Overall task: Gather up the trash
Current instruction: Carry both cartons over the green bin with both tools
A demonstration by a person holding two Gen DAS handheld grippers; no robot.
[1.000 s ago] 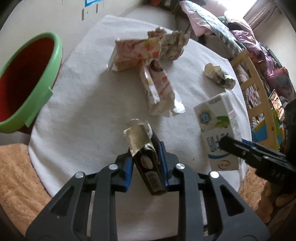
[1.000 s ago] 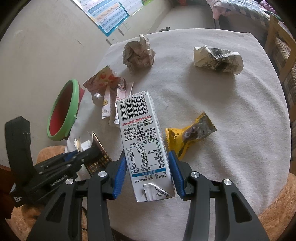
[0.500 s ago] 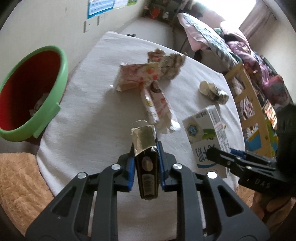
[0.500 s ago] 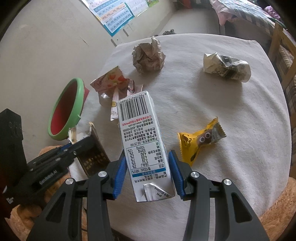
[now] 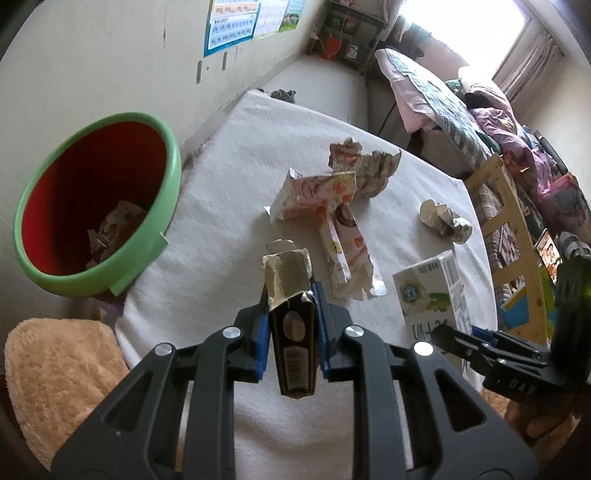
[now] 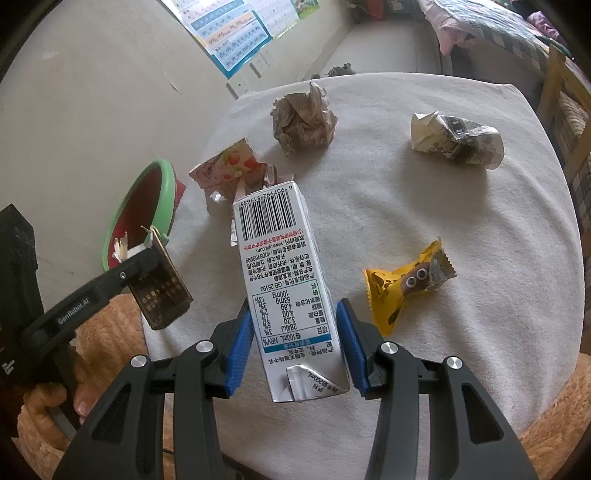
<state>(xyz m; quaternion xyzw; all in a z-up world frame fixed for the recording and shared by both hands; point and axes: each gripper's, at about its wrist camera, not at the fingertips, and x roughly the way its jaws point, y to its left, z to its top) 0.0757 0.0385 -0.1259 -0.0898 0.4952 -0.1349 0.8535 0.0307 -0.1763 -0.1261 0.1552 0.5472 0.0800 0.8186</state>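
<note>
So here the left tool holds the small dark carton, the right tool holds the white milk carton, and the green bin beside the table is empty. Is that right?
Not quite: the green bin is not empty. The left wrist view shows crumpled scraps already at its bottom. The rest stands: the left tool is shut on the small dark carton, and the right tool is shut on the white milk carton.

Both views look steeply down along their own fingers, close above the white-covered table (image 5: 229, 177). The left camera faces the green bin (image 5: 173, 173) and far bed; the right faces the wall poster (image 6: 236, 33). They share the tabletop litter (each also catches the other gripper).
</note>
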